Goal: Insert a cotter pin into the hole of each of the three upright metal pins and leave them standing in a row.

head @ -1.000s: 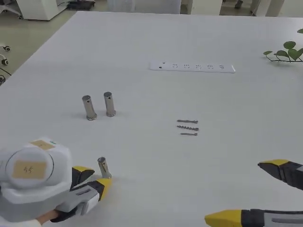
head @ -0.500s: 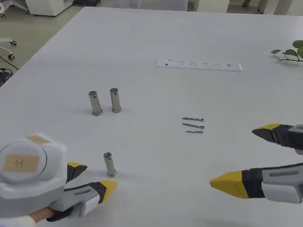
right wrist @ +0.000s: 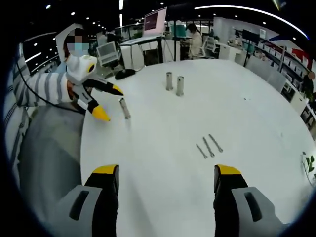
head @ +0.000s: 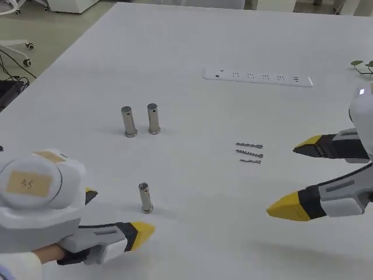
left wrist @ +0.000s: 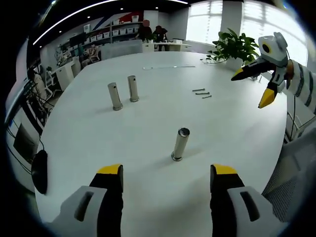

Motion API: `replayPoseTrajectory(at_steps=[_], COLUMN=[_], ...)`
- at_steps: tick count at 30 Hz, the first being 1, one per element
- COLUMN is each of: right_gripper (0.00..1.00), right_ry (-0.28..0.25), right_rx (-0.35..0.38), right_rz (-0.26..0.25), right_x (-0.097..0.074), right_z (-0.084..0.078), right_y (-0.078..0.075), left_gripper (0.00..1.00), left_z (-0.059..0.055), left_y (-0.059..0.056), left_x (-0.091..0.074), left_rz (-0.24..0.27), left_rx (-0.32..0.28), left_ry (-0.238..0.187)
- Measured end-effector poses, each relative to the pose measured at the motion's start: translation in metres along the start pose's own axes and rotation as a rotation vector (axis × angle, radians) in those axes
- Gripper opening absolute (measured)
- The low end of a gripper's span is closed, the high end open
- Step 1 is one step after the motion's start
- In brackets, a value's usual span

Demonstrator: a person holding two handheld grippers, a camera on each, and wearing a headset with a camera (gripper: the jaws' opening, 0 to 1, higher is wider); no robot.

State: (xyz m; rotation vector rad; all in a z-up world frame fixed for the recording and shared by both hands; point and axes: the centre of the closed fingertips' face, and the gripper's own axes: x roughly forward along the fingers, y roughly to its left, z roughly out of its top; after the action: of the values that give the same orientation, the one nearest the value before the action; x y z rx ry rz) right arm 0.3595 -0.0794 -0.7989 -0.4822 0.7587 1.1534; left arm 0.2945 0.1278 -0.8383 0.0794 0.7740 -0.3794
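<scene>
Three steel pins stand upright on the white table [head: 192, 52]. Two of them [head: 129, 121] [head: 153, 118] are side by side at the back. The third pin [head: 145, 198] stands alone nearer me, just ahead of my open left gripper [head: 119, 213] and not touching it. In the left gripper view this lone pin [left wrist: 179, 144] rises beyond the fingertips of the left gripper [left wrist: 166, 173]. Three cotter pins [head: 249, 153] lie flat in a short stack, left of my open, empty right gripper [head: 285, 179]. The right gripper view shows the cotter pins [right wrist: 209, 146] ahead of the right gripper [right wrist: 161, 173].
A white power strip [head: 257, 77] lies at the far side of the table. Plant leaves [head: 364, 65] reach in at the right edge. The table's left edge drops to the floor, where a chair base [head: 14, 49] stands.
The lone pin was between my left gripper's fingertips; the gripper has drawn back and the pin stands free. My right gripper has risen and moved forward toward the cotter pins. The head camera shifted.
</scene>
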Motion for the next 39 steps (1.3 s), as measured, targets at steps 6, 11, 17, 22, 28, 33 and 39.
replayPoseTrajectory(at_steps=[6, 11, 17, 22, 28, 33, 39], right_gripper=[0.76, 0.67, 0.65, 0.63, 0.62, 0.6, 0.54], right_ry=[0.045, 0.055, 0.105, 0.13, 0.157, 0.168, 0.199], right_rx=[-0.051, -0.09, -0.122, -0.124, -0.139, -0.163, -0.194], right_rz=[0.047, 0.071, 0.102, 0.124, 0.143, 0.158, 0.175], right_x=[0.014, 0.026, 0.04, 0.049, 0.055, 0.057, 0.06], right_z=[-0.001, 0.002, -0.002, -0.007, -0.011, -0.011, -0.012], right_y=[-0.01, -0.02, -0.028, -0.03, -0.032, -0.032, -0.036], left_gripper=[0.81, 0.83, 0.82, 0.94, 0.99, 0.99, 0.97], left_z=[0.003, 0.001, -0.002, 0.003, 0.01, 0.011, 0.006], left_y=[-0.006, -0.01, -0.012, -0.015, -0.014, -0.014, -0.016], left_x=[-0.002, -0.004, -0.006, -0.01, -0.015, -0.018, -0.02], left_rz=[-0.034, -0.053, -0.069, -0.079, -0.079, -0.083, -0.091], left_rx=[0.0, -0.006, -0.018, -0.015, -0.001, 0.003, 0.04], left_ry=[-0.008, 0.001, 0.011, -0.012, -0.035, -0.035, -0.011])
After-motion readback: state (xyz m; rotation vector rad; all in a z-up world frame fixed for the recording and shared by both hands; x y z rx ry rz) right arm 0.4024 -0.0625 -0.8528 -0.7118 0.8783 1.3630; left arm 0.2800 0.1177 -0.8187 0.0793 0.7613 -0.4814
